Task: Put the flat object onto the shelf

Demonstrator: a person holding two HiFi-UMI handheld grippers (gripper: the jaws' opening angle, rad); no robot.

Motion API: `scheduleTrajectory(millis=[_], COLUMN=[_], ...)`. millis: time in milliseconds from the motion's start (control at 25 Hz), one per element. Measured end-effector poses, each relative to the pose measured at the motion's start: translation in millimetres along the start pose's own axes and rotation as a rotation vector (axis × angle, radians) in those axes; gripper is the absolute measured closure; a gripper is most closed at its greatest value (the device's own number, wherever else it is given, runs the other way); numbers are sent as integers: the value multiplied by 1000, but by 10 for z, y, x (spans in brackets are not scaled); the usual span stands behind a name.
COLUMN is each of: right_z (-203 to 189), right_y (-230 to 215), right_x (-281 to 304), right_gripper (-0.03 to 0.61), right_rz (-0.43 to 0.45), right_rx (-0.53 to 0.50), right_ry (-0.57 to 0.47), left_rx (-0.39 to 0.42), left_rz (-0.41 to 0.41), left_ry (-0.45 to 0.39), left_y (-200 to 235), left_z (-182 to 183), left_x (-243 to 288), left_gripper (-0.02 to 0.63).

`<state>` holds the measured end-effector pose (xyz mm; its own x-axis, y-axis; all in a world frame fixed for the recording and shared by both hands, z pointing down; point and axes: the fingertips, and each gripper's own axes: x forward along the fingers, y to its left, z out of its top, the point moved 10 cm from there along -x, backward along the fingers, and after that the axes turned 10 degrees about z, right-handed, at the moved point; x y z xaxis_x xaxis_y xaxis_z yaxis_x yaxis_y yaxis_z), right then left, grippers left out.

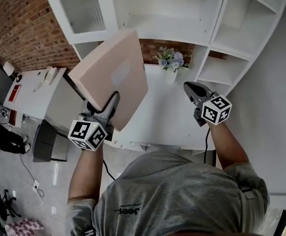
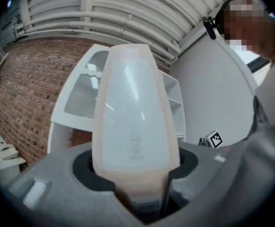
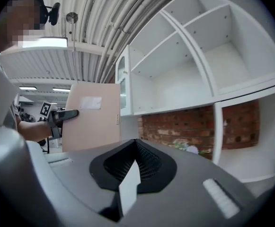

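- Flower vase (image 1: 171,69): stands on the white table (image 1: 167,117), below the white shelf (image 1: 231,28).
- Flat object (image 1: 115,73): pink panel, held tilted, left of the flower vase.
- Left claw (image 1: 114,100): clamped on the flat object's lower edge.
- Right claw (image 1: 188,86): just right of the flower vase, carrying nothing.

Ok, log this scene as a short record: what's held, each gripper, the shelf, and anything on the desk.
held: pink flat box, raised and tilted
left gripper: jaws clamped on the box's lower edge
right gripper: jaws together, nothing in them
shelf: white, open compartments, ahead of both grippers
desk: white, below the shelf
on desk: flowers in a white vase
task state: box not yet on the shelf
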<state>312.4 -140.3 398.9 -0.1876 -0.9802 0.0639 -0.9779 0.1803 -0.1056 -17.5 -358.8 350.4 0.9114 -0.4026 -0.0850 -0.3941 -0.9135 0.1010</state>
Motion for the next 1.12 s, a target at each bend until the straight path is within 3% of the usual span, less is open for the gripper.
scheduleTrajectory(millis=[240,600,800,960,1120], right_z=[171,409,424,361,313], right_y=[-297,-505,-515,-500,-497], right_x=[-1030,-2118,-2509,-2762,-2944], right_gripper=[569,569,569,569,569], right_rz=[-230,-449,-504,-540,-567], right_rx=[-7,-38,-40,-31,-19], right_ry=[-34,-71,-86,-94,-103], left_rx=[148,378,504,604,668], left_rz=[-238,-453,-472,-416,-349], left_ry=[-49,-163,-229,-250,-213], left_y=[-933,-2409,-3122,-3548,-3824], left_z=[526,1205,1512,1632,1609], left_x=[938,1743,2058,2305,2519], left_gripper=[330,331,331,331,331])
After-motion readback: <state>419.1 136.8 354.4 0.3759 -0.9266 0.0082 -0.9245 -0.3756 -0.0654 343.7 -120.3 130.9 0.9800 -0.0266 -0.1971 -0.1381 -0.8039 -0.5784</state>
